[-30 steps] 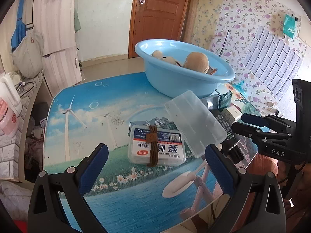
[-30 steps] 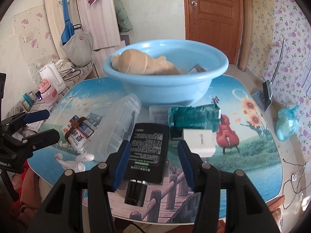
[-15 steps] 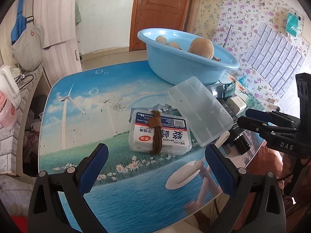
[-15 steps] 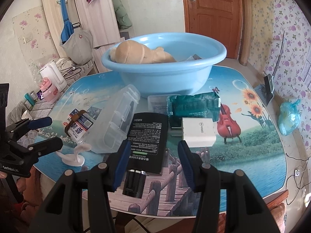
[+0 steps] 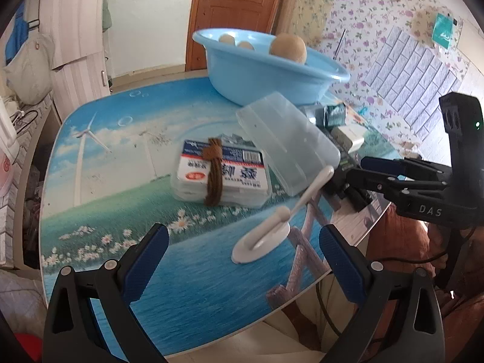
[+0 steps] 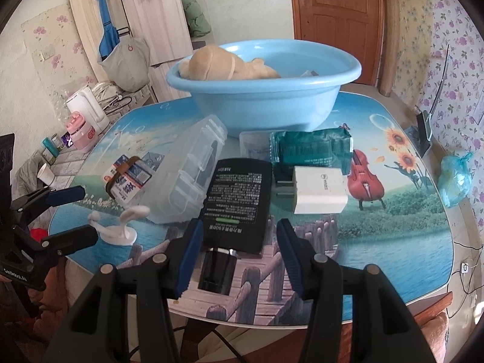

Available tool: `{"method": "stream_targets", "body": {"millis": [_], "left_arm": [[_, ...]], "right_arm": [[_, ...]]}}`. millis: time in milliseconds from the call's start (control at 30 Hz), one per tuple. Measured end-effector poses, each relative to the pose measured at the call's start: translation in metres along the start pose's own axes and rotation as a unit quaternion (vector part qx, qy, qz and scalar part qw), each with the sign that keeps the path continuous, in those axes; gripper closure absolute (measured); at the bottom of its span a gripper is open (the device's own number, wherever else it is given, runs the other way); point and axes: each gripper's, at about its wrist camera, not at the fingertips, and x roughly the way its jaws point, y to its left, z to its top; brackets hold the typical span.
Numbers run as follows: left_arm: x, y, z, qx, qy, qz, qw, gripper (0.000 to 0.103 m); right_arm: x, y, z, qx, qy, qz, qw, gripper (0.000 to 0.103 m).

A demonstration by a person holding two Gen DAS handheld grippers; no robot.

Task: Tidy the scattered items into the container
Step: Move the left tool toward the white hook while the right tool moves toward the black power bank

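Observation:
A light blue basin [image 5: 272,72] [image 6: 266,90] stands at the far side of the table with a tan plush toy [image 6: 224,66] in it. Near the front lie a white wall hook [image 5: 266,236] [image 6: 118,227], a banded white box of cotton swabs [image 5: 220,175] [image 6: 130,178], a clear plastic box [image 5: 287,142] [image 6: 187,175], a black pouch [image 6: 239,199], a white charger [image 6: 320,190] and a green packet [image 6: 311,148]. My left gripper [image 5: 242,257] is open just in front of the hook. My right gripper [image 6: 239,248] is open, its fingers either side of the black pouch's cap end.
The table [image 6: 393,242] has a printed picture top and its front edge is close below both grippers. A blue plastic bag [image 6: 456,178] lies at the right edge. A kettle [image 6: 87,109] and small items sit on a ledge to the left.
My left gripper has moved lower and forward toward the white hook, which now sits closer between its fingers. My right gripper has edged closer to the black pouch.

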Motion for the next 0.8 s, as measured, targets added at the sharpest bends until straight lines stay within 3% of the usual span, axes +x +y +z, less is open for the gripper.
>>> {"method": "stream_targets", "body": {"millis": [333,400,567,667,800], "left_arm": [[0.014,-0.011,-0.006,0.021,0.013,-0.009,0.9997,0.004],[0.014,-0.013,-0.007,0.027,0.012,-0.005,0.9996,0.009],[0.010,-0.009,-0.006,0.032,0.004,0.007,0.9994,0.044],[0.008,-0.005,-0.007,0.029,0.002,0.012,0.9995,0.057],[0.006,0.001,-0.007,0.021,0.000,0.018,0.9996,0.059]], "right_arm": [[0.005,0.001,-0.008,-0.003,0.019,0.008,1.000,0.049],[0.006,0.002,-0.008,-0.006,0.022,0.008,1.000,0.049],[0.009,0.005,-0.010,-0.013,0.030,0.009,0.999,0.049],[0.009,0.005,-0.011,-0.017,0.031,0.011,0.999,0.053],[0.007,0.002,-0.013,-0.017,0.030,0.010,0.999,0.059]]}}
